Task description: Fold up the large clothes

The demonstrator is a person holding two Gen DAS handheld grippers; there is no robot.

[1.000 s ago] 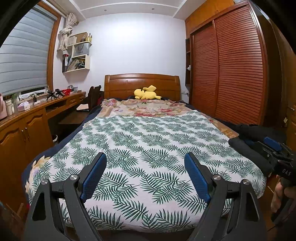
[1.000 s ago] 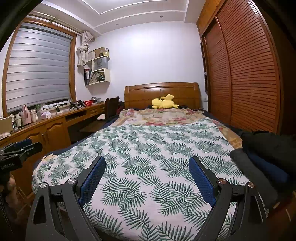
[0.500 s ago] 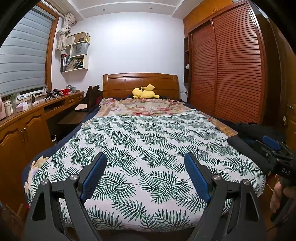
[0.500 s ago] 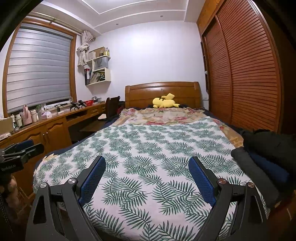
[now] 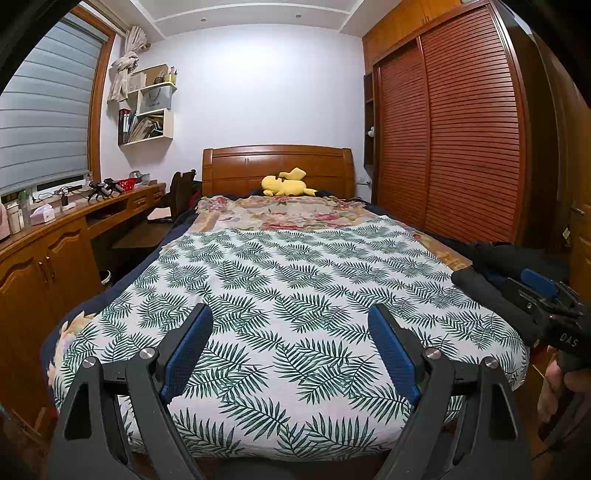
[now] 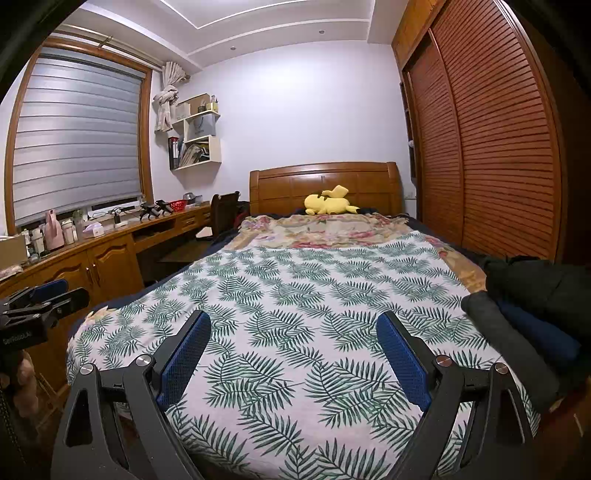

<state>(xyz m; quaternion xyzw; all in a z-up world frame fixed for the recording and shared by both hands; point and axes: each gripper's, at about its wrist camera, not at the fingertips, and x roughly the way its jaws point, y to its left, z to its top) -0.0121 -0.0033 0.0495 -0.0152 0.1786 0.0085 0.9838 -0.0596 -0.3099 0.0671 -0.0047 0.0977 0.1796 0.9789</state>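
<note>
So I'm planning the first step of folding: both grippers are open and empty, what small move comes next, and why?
Probably swing the right gripper toward the dark clothes pile at the bed's right edge. The leaf-print sheet lies bare, nothing sits between the pads, and the left gripper is open too, farther from the pile.

Bright, even room light, heavy fisheye bend

Your recessed ceiling lights (image 5: pixel 297 16) do the work, the blinds (image 6: pixel 74 140) look dull grey. Both views stay sharp, no blur or glare. The wardrobe (image 6: pixel 498 147) bows at the right, corners go black, and the shelf (image 5: pixel 147 107) casts soft shadows.
</note>
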